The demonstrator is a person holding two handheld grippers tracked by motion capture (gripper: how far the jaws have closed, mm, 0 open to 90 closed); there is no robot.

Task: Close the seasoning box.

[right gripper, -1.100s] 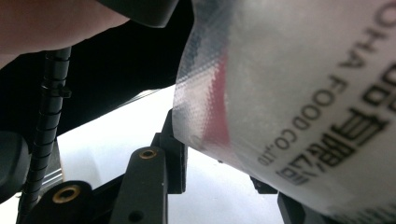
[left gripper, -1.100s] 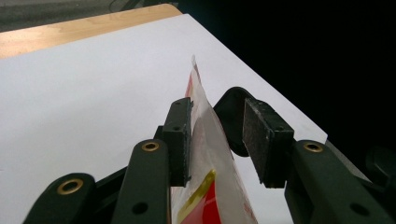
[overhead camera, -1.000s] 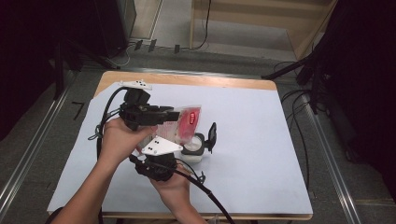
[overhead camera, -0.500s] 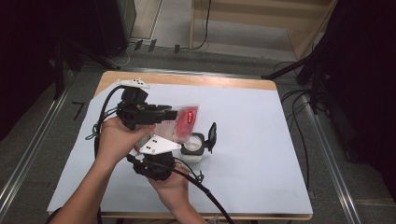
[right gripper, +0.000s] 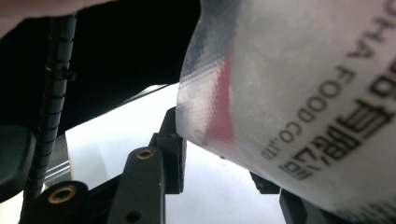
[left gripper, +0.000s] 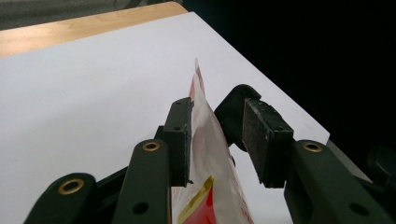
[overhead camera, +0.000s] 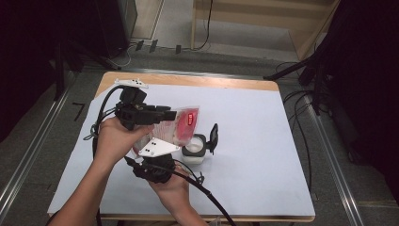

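A clear pouch with red print [overhead camera: 181, 123] hangs tilted above the table, left of centre. My left gripper [overhead camera: 171, 114] points right along its upper side. In the left gripper view the pouch [left gripper: 205, 140] runs between the jaws of that gripper [left gripper: 217, 100]: it lies against the left pad, and the right pad [left gripper: 261, 140] stands clear of it. My right gripper [right gripper: 219, 154], under its grey plate [overhead camera: 157, 147], sits below the pouch's lower end. There the pouch [right gripper: 299, 93] hangs close over the parted jaws and hides the right pad, so contact is unclear.
A small white container [overhead camera: 194, 149] with its black lid [overhead camera: 214, 137] flipped up stands just right of the pouch. A white sheet [overhead camera: 263, 155] covers the wooden table [overhead camera: 188, 80]. Black cables [overhead camera: 207, 195] trail toward the near edge. Dark stands flank the table.
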